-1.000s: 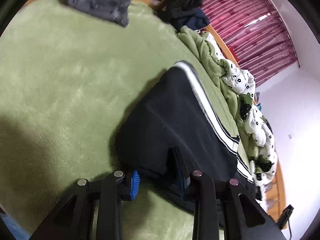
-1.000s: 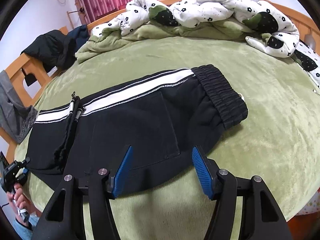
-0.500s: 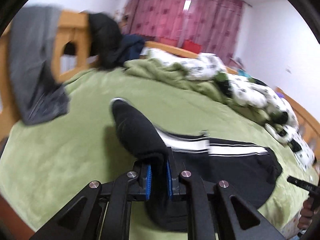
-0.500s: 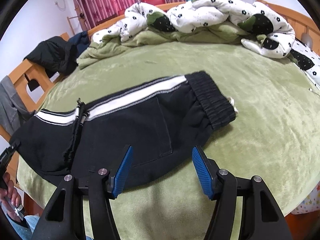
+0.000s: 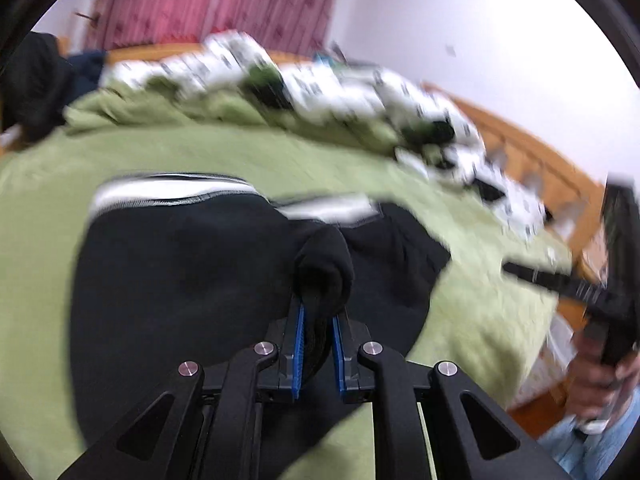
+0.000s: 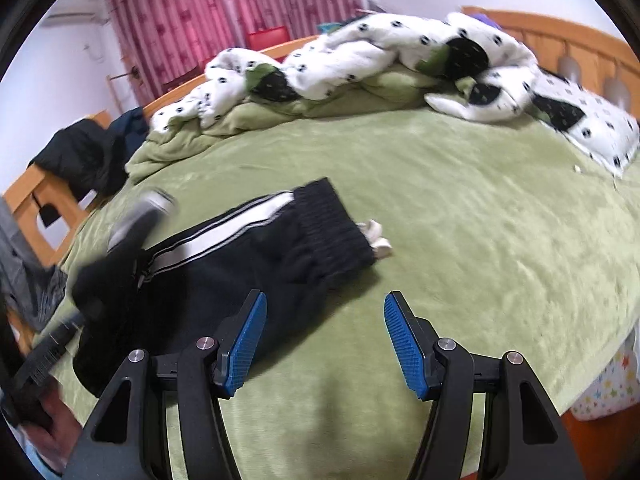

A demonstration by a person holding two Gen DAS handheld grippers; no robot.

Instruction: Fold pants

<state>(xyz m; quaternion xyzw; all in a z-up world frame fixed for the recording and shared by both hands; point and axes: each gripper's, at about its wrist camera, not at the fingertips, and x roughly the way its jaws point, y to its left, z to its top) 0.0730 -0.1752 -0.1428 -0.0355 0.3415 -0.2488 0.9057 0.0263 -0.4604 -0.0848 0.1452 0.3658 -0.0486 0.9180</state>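
Nearest the left camera, the left tongs (image 5: 316,340) are clamped on a bunched fold of the black pants (image 5: 180,280); the right tongs (image 6: 324,340) stand apart and empty above the green bed (image 6: 460,220); the pants lie across it; beyond, a spotted quilt (image 6: 380,52) is heaped.

A home bedroom: a wide bed (image 6: 460,220) under a green plush blanket, with a rumpled white spotted duvet (image 6: 380,52) heaped along its far side, a wooden bed frame (image 6: 560,36), pink curtains (image 6: 192,20) at the far wall, and dark clothes (image 6: 84,156) draped over the frame at the left.
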